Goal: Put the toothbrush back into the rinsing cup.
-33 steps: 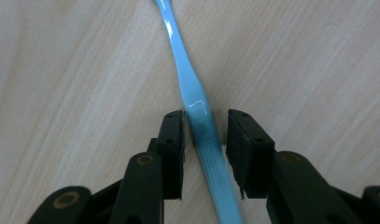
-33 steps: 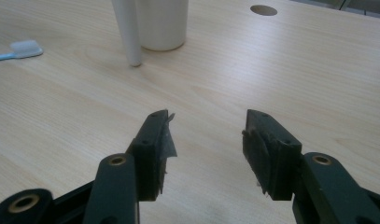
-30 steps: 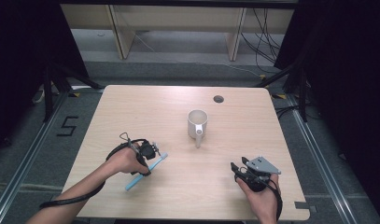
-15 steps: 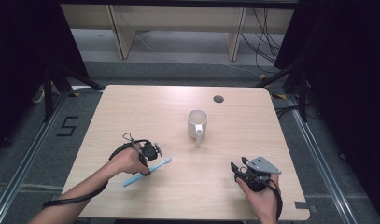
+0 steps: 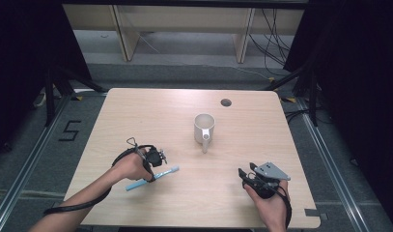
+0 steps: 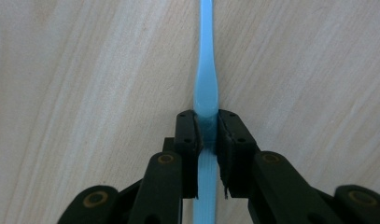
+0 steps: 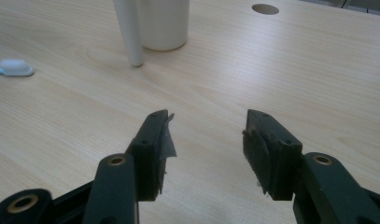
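So the left gripper [image 5: 158, 158] sits toward the near left part of the table [image 5: 150, 111], and its jaws are clamped tight on a light blue toothbrush [image 5: 153, 178]. In the left gripper view you can see the two black jaws pinching the toothbrush handle right where it narrows, with the ribbed part of the handle running back between them and the thin neck heading straight out over the wood. From the high view the toothbrush lies slanted, one end pointing toward the near left corner and the other toward the middle of the table, low against the surface; can't tell if it's touching the wood or just off it. The right gripper [image 5: 246, 175] is over by the near right corner, well apart from everything, jaws spread wide with nothing between them, just bare wood showing in the gap. A white mug [image 5: 204, 127] stands upright around the middle of the table, handle pointing toward the near edge. There's a small dark hole [image 5: 226, 102] in the table near the far edge, right of centre.
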